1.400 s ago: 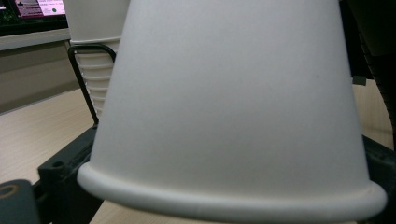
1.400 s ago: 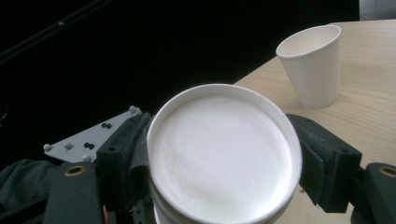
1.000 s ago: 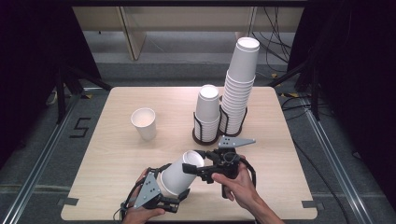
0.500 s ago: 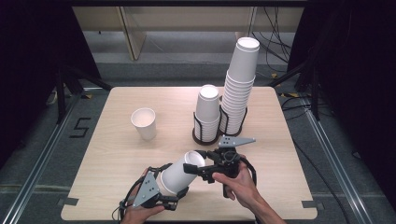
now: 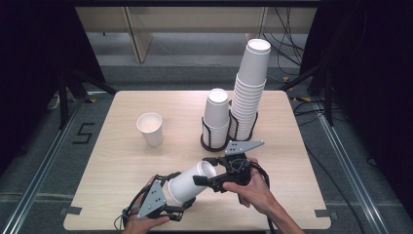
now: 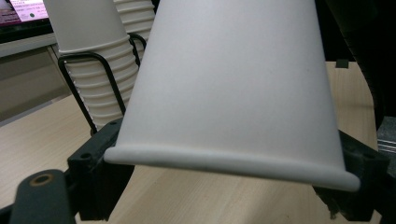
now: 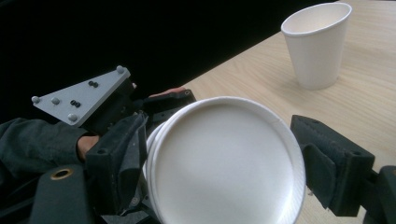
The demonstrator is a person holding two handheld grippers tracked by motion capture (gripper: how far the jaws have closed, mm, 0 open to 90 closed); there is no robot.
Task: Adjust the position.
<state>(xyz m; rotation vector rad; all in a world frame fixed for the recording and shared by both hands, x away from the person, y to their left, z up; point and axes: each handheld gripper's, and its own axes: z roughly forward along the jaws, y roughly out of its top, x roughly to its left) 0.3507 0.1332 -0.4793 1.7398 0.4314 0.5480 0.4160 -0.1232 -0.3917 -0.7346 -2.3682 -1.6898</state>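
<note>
a tilted white paper cup is clamped by both tongs, left just closed, ready for separating the nested cups.

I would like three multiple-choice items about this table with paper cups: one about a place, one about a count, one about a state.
1. Where does the single upright cup stand?
A. On the table, left of the wire holder
B. Inside the wire holder
C. On top of the tall stack

2. How many stacks of cups stand in the wire holder?
A. One
B. Two
C. Four

3. How is the cup between the grippers lying?
A. Upright on the table
C. Crushed flat
B. Tilted, off the table, its mouth toward the right gripper

Key: 1 A, the high view shows it alone on the wood, apart from the holder. 2 B, a short stack and a tall stack stand side by side. 3 B, the left gripper clamps its base end, and its open mouth lies between the jaws of the right gripper.
</note>
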